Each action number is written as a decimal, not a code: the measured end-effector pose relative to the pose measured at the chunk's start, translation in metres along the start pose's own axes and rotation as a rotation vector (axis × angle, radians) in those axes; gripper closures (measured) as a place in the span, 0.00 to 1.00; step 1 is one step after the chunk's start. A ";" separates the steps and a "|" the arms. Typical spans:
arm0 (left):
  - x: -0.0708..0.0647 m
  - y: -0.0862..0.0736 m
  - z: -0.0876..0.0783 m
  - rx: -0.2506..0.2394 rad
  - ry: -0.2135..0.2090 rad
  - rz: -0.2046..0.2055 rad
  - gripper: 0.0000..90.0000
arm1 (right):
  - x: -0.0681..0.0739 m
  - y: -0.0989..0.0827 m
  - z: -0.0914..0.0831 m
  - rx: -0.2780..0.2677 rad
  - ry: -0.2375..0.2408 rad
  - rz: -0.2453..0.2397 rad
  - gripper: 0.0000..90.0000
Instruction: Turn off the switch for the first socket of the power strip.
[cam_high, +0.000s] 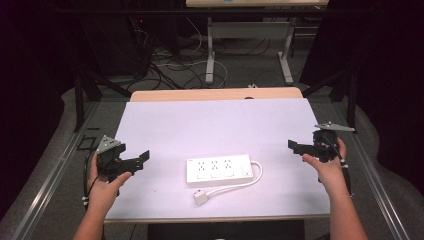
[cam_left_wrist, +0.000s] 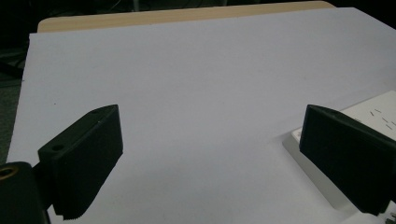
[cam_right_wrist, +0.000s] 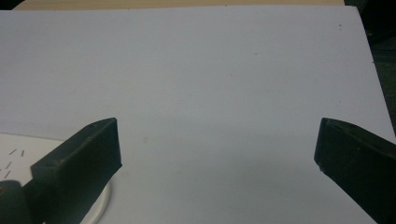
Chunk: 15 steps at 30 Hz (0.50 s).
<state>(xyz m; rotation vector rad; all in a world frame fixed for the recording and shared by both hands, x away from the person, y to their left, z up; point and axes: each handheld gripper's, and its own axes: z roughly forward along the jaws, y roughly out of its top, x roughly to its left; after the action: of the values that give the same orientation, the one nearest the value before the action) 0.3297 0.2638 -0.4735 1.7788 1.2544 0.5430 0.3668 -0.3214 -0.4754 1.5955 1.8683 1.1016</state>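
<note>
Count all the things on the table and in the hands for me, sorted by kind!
Power strip with its white cord and plug: 1
Grippers, the left gripper and the right gripper, both open and empty: 2
White sheet covering the table: 1
Total: 4

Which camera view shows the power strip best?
The high view: the whole power strip with its cord and plug shows. The left gripper view catches one corner; the right gripper view catches a corner and some cord.
</note>
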 end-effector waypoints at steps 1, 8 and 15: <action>0.000 0.000 0.000 0.000 0.000 -0.003 0.07 | 0.000 0.000 0.001 -0.001 -0.001 0.005 0.00; 0.001 -0.001 0.001 0.005 0.001 -0.005 0.07 | -0.004 -0.004 0.005 0.010 -0.007 0.015 0.01; 0.001 -0.001 0.001 0.006 0.001 -0.004 0.07 | -0.006 -0.006 0.008 0.010 -0.002 0.021 0.01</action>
<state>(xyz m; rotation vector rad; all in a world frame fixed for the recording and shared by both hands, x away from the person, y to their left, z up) 0.3303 0.2640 -0.4749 1.7808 1.2609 0.5388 0.3706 -0.3253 -0.4858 1.6245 1.8628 1.1003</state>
